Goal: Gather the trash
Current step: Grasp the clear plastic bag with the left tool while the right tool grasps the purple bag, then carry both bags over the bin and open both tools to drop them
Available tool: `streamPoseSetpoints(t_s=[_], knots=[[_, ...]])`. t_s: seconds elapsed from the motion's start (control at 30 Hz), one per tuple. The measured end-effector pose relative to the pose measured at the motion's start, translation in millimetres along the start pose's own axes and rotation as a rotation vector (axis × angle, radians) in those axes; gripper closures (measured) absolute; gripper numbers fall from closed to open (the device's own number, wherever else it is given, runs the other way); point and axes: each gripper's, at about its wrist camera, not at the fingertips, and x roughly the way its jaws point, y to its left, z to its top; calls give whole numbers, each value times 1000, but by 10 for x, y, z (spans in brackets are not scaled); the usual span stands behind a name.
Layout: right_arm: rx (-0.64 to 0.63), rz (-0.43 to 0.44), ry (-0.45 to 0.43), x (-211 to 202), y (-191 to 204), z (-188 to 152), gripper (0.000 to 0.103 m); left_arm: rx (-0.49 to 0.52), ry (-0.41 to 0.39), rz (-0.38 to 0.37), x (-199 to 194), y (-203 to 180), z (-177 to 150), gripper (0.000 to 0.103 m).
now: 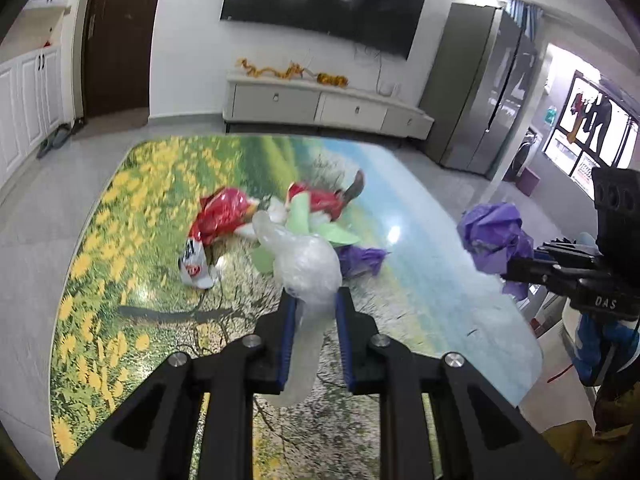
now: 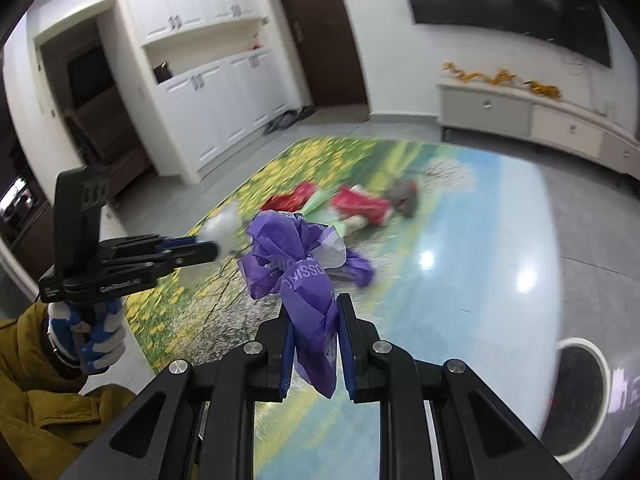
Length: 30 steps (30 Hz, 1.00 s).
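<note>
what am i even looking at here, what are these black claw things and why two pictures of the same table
The black claws are hand-held two-finger grippers, one in each of a person's hands; there is no robot arm. Each picture comes from a wide-angle camera mounted on one gripper, looking forward along its fingers, so each view also catches the other gripper off to the side.

The left gripper is shut on a crumpled clear plastic wrap. The right gripper is shut on a crumpled purple plastic bag.

Below is a glossy table with a flower-meadow print. Still lying on it: red crinkled snack wrappers, pale green paper scraps, a small white packet and another purple scrap. A round white-rimmed bin shows at the right view's lower edge.
</note>
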Motion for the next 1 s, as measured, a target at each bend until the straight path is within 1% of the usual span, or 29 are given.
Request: streamPoseSetpoints(t_s=[0.13,0.27,0.5,0.63,0.77,1.0], knots=[[40,-71,-66,-375,-97,-86,85,23,-39,-15,-163,-114,30,85],[110,-152,-130,-763,-268,-255,84,37,-60,-41,-245,-211,63,85],[231,-285,-220,-1273,-634,-549,85,74,-65,-78,-265,-422,167,85],[316,-353,-251,-1435,-868,-689,85,101,-58,-100,-205,-573,261,85],[382,-401,-266,-1540,-1081,-831,84,133,-35,-127,-62,-790,393,85],[501,-459,-258,-1578,-1528,-1112,84,242,20,-178,285,-1373,635,85]])
